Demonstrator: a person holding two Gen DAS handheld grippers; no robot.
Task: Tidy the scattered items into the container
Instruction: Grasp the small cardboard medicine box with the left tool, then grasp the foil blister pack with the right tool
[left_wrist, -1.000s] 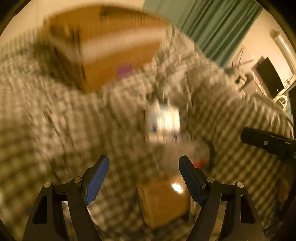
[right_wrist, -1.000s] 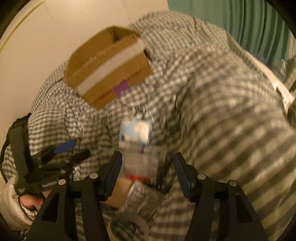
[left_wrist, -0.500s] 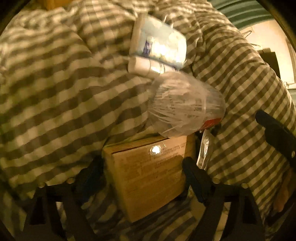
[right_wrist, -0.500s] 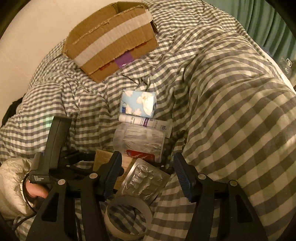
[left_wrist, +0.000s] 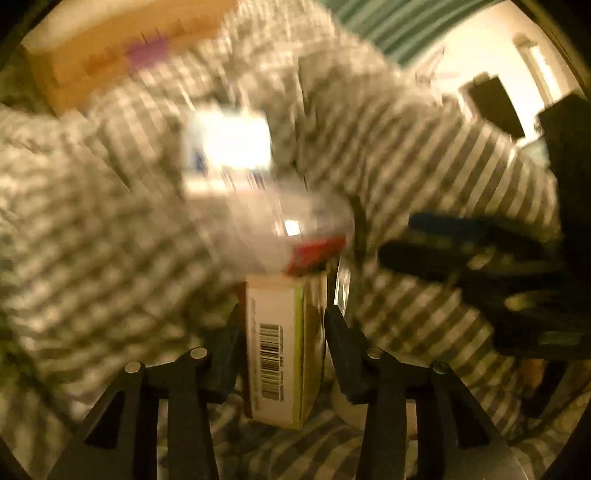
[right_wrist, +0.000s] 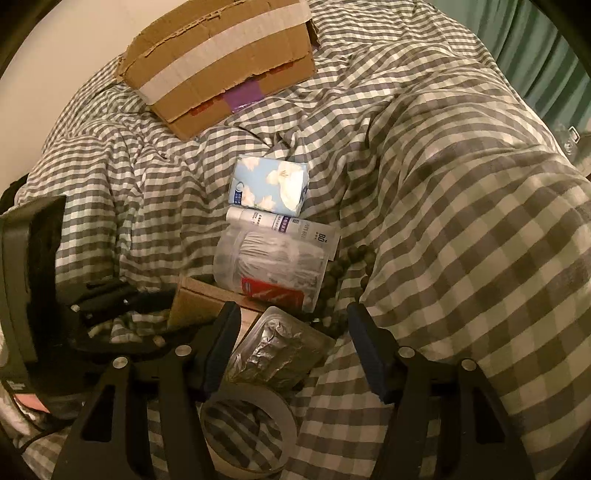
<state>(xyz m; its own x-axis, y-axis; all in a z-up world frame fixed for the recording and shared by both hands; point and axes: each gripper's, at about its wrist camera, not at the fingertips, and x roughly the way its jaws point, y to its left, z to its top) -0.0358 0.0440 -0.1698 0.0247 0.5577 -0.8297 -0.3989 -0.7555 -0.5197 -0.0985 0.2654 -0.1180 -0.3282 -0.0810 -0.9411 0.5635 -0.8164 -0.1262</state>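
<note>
My left gripper (left_wrist: 282, 328) is shut on a small brown carton with a barcode (left_wrist: 280, 350), held on edge just above the checked duvet; it also shows in the right wrist view (right_wrist: 199, 302). My right gripper (right_wrist: 291, 325) is open and empty over a foil blister pack (right_wrist: 277, 350). The cardboard box (right_wrist: 221, 62) stands at the far side. Between lie a blue tissue pack (right_wrist: 269, 184), a white tube (right_wrist: 280, 225), a clear bag with a red label (right_wrist: 269, 266), dark beads (right_wrist: 343, 266) and a tape roll (right_wrist: 251, 432).
The grey-and-white checked duvet (right_wrist: 461, 203) rises in a high fold on the right. A green curtain (right_wrist: 535, 55) hangs beyond it. The left gripper's black body (right_wrist: 33, 288) fills the left edge of the right wrist view.
My left gripper has closed on the small carton and lifted it, turning it on edge. My right gripper has stayed open over the blister pack.
</note>
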